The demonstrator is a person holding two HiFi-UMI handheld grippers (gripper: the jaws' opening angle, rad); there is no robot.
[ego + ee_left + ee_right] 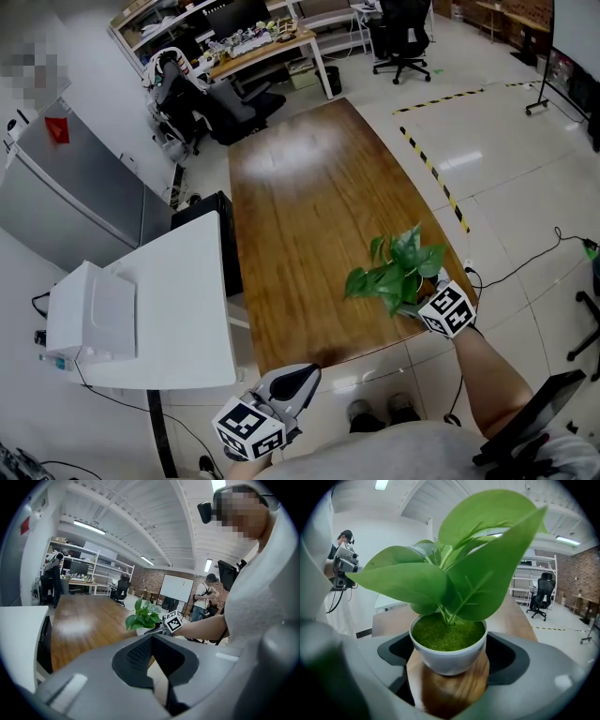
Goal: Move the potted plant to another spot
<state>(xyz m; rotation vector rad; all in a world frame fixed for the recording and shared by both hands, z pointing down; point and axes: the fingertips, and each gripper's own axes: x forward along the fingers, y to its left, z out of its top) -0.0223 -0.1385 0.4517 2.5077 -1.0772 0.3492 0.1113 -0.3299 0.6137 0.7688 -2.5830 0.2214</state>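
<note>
The potted plant (398,272), broad green leaves in a small white pot (449,656), stands on the long wooden table (300,206) near its front right corner. My right gripper (419,298) reaches in from the table edge. Its jaws stand wide on either side of the pot, which rests on the wood between them in the right gripper view (450,651). My left gripper (302,377) hangs below the table's front edge, its jaws together with nothing in them (152,637). From the left gripper view the plant (143,616) and the right gripper's marker cube (172,620) show ahead.
A white desk (178,309) with a white box (94,314) stands left of the table, a grey cabinet (66,187) behind it. Office chairs (202,103) sit at the far end. Black-and-yellow tape (431,169) runs along the floor right of the table. A person (206,602) stands beyond.
</note>
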